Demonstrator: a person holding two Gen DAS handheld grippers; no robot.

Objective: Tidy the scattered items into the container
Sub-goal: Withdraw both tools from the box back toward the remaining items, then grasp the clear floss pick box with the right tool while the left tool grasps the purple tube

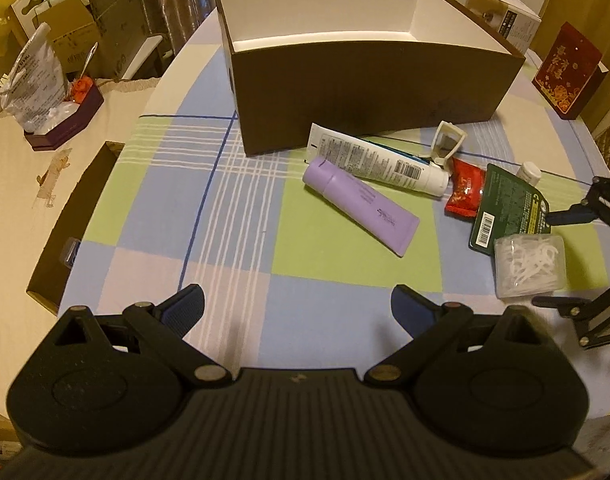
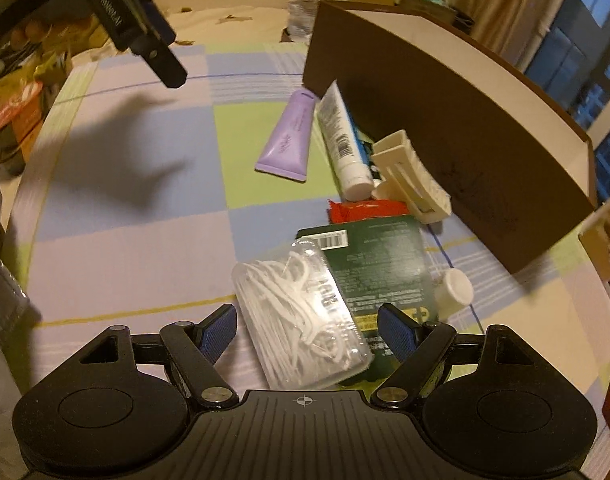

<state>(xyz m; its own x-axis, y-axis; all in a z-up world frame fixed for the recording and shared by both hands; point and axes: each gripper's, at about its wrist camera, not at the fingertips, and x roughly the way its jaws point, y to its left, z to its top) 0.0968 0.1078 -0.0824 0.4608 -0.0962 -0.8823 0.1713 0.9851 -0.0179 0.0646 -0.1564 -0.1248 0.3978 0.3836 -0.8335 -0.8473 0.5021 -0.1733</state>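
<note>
Right now the right tool [image 2: 307, 330] is wide open, with the clear floss pick box [image 2: 301, 316] sitting between its two blue pads [image 2: 219, 332] — but the pads are not touching it yet. That box lies partly on top of a dark green packet [image 2: 381, 256], and a small white bottle [image 2: 453, 290] lies just beside the packet. To do this step well, I think the tool should slide a bit further in, so the pads meet the box's long sides near its middle, then close slowly and squarely. The plastic looks smooth and could slip or tilt, and the packet under it may drag along, so a straight lift up is best. The brown container [image 1: 369, 92] stands at the back of the checked bench [image 1: 233, 216], and it looks empty from what shows. The purple tube [image 1: 361, 208], white tube [image 1: 379, 160], red packet [image 1: 463, 192] and cream clip [image 1: 449, 138] lie in front of it. The left tool [image 1: 297, 312] is open too — it holds nothing and hangs over bare cloth.
</note>
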